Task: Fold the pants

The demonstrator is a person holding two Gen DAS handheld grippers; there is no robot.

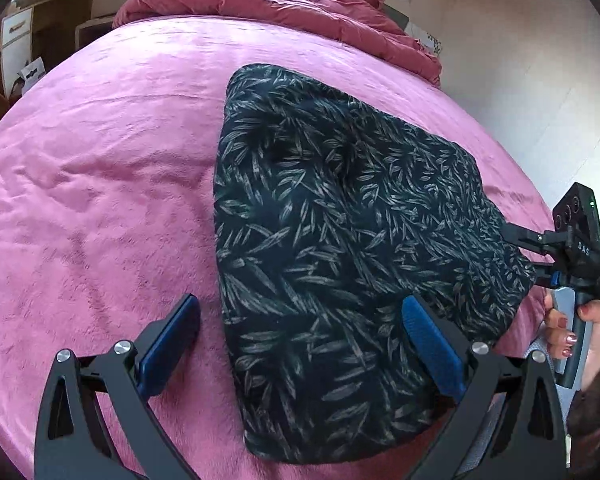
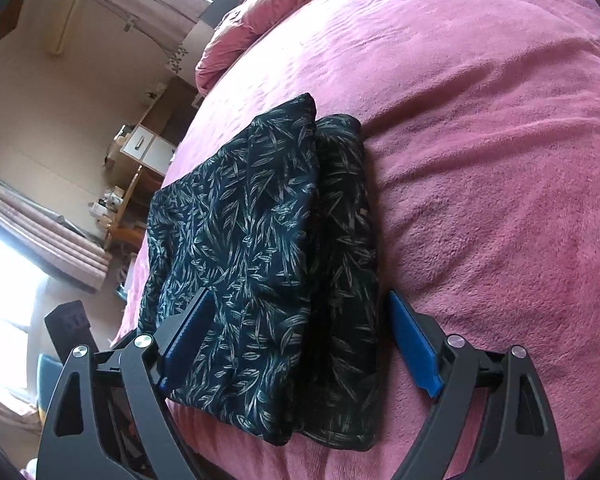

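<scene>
"DAS" lettering on right gripper [image 1: 518, 250] beside pants [image 1: 340, 220]

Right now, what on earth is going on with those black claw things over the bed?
A person is folding a pair of dark leaf-print pants on a pink blanket, with a two-finger gripper in each hand. The pants already lie in a compact folded stack. The left gripper is open, one finger over the pants' near edge. The right gripper is also open, straddling the stack's end; neither is pinching cloth. A rumpled red duvet lies at the far end.

Home bedroom: pink-blanketed bed [image 1: 100, 180], rumpled duvet [image 1: 260, 4], curtains [image 2: 40, 236].
</scene>
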